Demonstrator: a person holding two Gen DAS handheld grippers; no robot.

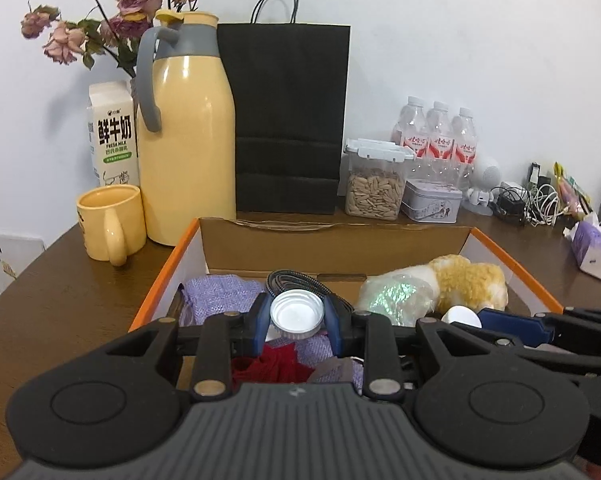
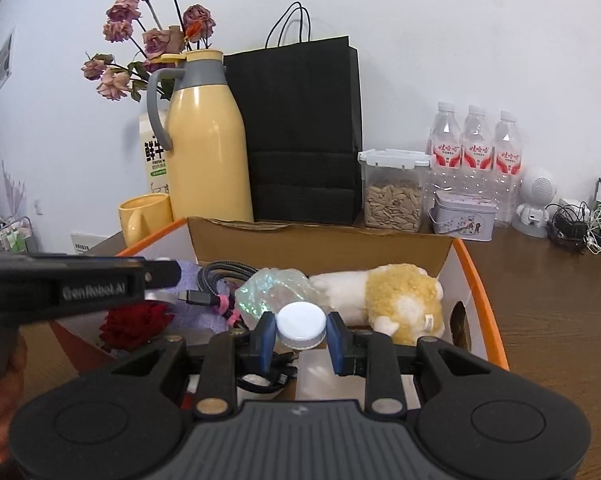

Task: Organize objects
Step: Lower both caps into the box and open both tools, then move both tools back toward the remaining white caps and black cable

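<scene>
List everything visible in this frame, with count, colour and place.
box: 1, orange-rimmed cardboard, centre table
white lid: 1, in left gripper
white jar: 1, in right gripper
plush toy: 1, yellow-white, in box
cable: 1, black, in box
thermos: 1, yellow, back left
mug: 1, yellow, beside thermos
paper bag: 1, black, back
water bottles: 3, clear, back right
left gripper: shut
right gripper: shut

You have the cardboard box (image 1: 332, 248) on the table (image 1: 60, 292), nearest you. In it, the plush toy (image 2: 400, 292) lies at the right, the coiled cable (image 2: 220, 276) left of it. Behind the box stand the mug (image 1: 110, 222), thermos jug (image 1: 186, 136), paper bag (image 1: 286, 120) and seed jar (image 1: 374, 180), left to right; the milk carton (image 1: 112, 132) is behind the mug.
</scene>
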